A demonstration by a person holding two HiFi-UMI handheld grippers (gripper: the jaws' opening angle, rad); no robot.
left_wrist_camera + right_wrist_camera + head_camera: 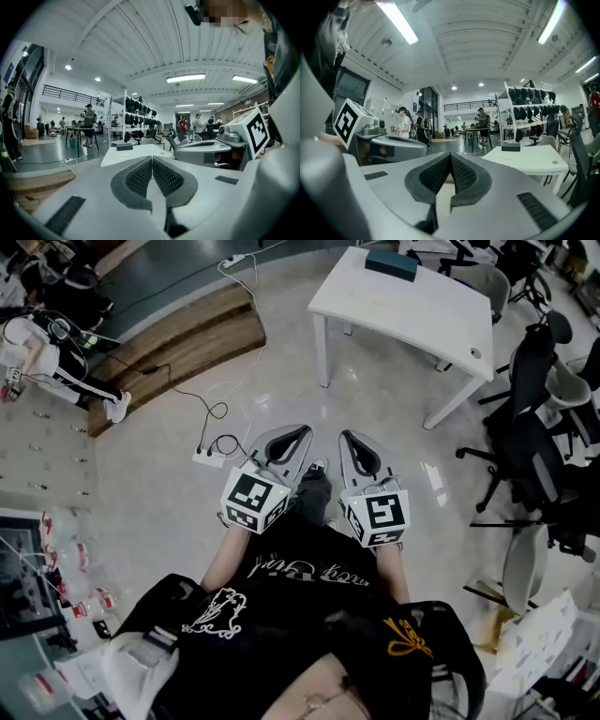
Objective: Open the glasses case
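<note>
A dark, boxy glasses case (391, 263) lies on the far end of a white table (412, 310), well ahead of me and to the right. It also shows small on that table as the case (124, 146) in the left gripper view and the case (510, 146) in the right gripper view. My left gripper (304, 431) and right gripper (345, 436) are held side by side close to my body, over the floor and far from the table. Both are shut with nothing between the pads: the left gripper (152, 158) and the right gripper (450, 154) show their jaws meeting.
Black office chairs (525, 427) crowd the right side beside the table. A power strip with cables (208, 456) lies on the glossy floor ahead on the left, near a wooden platform (178, 343). People (89, 124) stand at distant tables, and shelves (529, 112) hold dark items.
</note>
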